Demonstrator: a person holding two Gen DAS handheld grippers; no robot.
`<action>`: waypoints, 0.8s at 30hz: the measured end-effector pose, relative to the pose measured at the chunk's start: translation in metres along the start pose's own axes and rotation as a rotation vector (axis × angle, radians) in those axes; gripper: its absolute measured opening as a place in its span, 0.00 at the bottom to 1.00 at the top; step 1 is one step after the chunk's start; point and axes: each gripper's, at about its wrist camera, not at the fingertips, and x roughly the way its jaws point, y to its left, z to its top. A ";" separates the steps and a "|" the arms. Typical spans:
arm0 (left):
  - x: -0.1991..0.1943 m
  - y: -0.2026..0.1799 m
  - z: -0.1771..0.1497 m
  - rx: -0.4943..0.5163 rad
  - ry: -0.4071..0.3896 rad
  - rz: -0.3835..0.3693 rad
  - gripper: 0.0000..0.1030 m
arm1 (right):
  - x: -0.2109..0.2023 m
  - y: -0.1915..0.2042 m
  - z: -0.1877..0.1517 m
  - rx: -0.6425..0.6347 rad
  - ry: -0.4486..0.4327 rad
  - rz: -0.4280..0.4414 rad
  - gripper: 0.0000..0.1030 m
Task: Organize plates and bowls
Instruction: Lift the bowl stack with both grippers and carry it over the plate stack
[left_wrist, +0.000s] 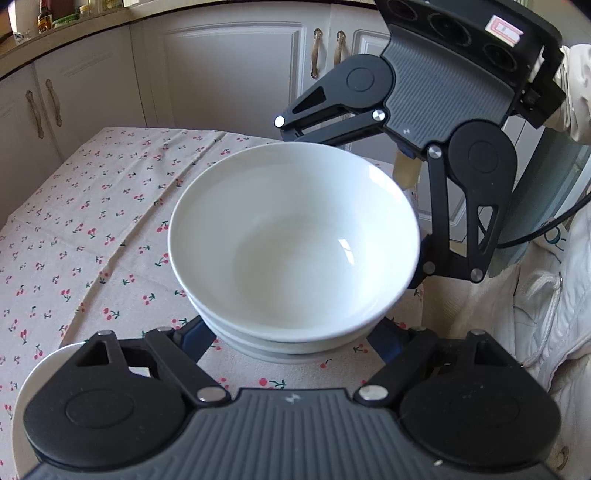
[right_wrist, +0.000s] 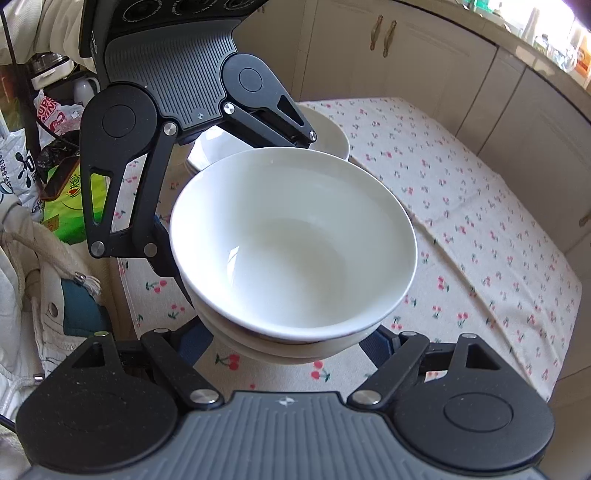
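I hold the stack of nested white ceramic bowls (left_wrist: 293, 240) between both tools, above the cherry-print tablecloth (left_wrist: 92, 221). The left gripper (left_wrist: 291, 343) and the right gripper (right_wrist: 284, 343) each pinch the lower bowl from opposite sides. I should keep both hands level, so the top bowl does not slide. No writing on the bowls; the bag labels are too small to read.

White bowls (left_wrist: 295, 236); cherry-print beige tablecloth (left_wrist: 92, 229); cream cabinets (left_wrist: 221, 74)
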 end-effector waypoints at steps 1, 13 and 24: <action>-0.005 0.001 -0.001 -0.004 -0.006 0.010 0.84 | -0.001 0.000 0.006 -0.011 -0.005 -0.003 0.85; -0.067 0.024 -0.041 -0.071 -0.032 0.182 0.84 | 0.021 0.009 0.084 -0.178 -0.054 0.000 0.85; -0.083 0.046 -0.079 -0.163 -0.002 0.278 0.84 | 0.077 0.009 0.134 -0.254 -0.033 0.056 0.85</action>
